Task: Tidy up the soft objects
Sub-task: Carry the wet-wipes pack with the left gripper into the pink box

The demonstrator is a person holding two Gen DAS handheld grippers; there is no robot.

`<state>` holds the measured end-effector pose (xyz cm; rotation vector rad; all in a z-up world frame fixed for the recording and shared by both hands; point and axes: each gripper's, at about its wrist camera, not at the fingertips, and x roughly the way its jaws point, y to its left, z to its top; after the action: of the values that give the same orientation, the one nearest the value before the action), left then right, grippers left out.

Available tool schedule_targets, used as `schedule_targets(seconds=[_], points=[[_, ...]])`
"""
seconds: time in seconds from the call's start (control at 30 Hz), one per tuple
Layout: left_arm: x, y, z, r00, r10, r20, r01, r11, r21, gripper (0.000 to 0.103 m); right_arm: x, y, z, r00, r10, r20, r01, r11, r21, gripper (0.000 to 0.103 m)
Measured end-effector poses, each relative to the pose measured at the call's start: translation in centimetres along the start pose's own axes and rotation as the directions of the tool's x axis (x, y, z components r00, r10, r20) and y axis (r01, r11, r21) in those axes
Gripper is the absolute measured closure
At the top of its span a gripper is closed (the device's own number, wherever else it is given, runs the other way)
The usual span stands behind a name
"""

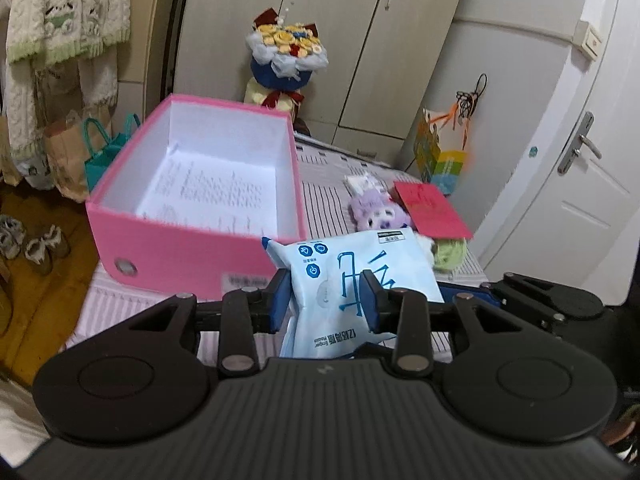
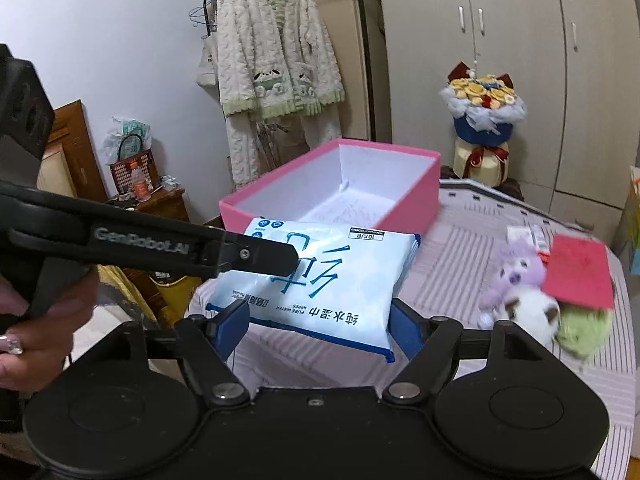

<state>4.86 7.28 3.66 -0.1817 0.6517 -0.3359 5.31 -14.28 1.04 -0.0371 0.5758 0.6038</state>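
Note:
A pale blue pack of wet wipes (image 1: 340, 280) hangs in the air above the striped bed, just in front of the open pink box (image 1: 192, 200). My left gripper (image 1: 325, 300) is shut on it, its blue pads pinching the pack's middle. In the right wrist view the left gripper (image 2: 280, 260) reaches in from the left and clamps the pack of wet wipes (image 2: 320, 280). My right gripper (image 2: 320, 328) is open, its pads standing at either side of the pack's near edge without pressing it. The pink box (image 2: 432, 192) holds only a printed sheet.
A purple plush (image 2: 516, 272), a white plush (image 2: 528, 312), a green plush (image 2: 580, 328) and a red envelope (image 2: 580, 272) lie on the striped bed (image 2: 460, 248) to the right. A bouquet (image 2: 484, 120) stands behind the box by the wardrobe. A hand (image 2: 36, 332) holds the left gripper.

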Motion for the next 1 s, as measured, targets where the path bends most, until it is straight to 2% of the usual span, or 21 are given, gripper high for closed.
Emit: schedule_targets(seconds=[0.23, 0.4, 0.53, 0.57, 0.63, 0.77, 0.9, 1.0], points=[[2.0, 2.4, 5.2, 0.999, 0.029, 0.025, -0.03, 0.999, 0.018, 0.066, 4.0, -0.8, 5.5, 1.0, 0.015, 0.019, -0.015, 1.0, -0.018, 0.022], [6.1, 5.4, 9.5, 0.999, 0.054, -0.001, -0.054, 0.999, 0.0, 0.065, 7.8, -3.1, 8.9, 0.997, 0.076, 0.012, -0.076, 0.997, 0.002, 0.023], [10.0, 7.6, 12.0, 0.998, 0.06, -0.032, -0.06, 0.998, -0.008, 0.062, 11.1, -4.7, 10.5, 0.995, 0.101, 0.01, -0.101, 0.995, 0.006, 0.03], [11.2, 8.2, 12.7, 0.997, 0.059, -0.046, -0.06, 0.998, -0.016, 0.062, 12.1, -5.0, 10.8, 0.995, 0.096, 0.003, -0.096, 0.995, 0.01, 0.03], [13.1, 9.3, 13.7, 0.996, 0.065, -0.056, -0.066, 0.997, -0.028, 0.062, 14.2, -5.7, 11.5, 0.997, 0.079, -0.018, -0.079, 0.997, 0.018, 0.04], [16.8, 11.1, 15.4, 0.994, 0.079, -0.081, -0.082, 0.996, -0.026, 0.062, 18.1, -7.0, 12.5, 0.997, 0.045, -0.067, -0.042, 0.998, 0.045, 0.051], [19.6, 12.5, 16.0, 0.99, 0.055, -0.127, -0.062, 0.997, -0.049, 0.062, 20.7, -7.1, 12.8, 0.995, -0.05, -0.088, 0.052, 0.998, 0.018, 0.053], [21.4, 13.2, 16.2, 0.988, 0.056, -0.145, -0.066, 0.996, -0.064, 0.062, 22.2, -7.5, 13.1, 0.991, -0.077, -0.113, 0.078, 0.997, 0.012, 0.053]])
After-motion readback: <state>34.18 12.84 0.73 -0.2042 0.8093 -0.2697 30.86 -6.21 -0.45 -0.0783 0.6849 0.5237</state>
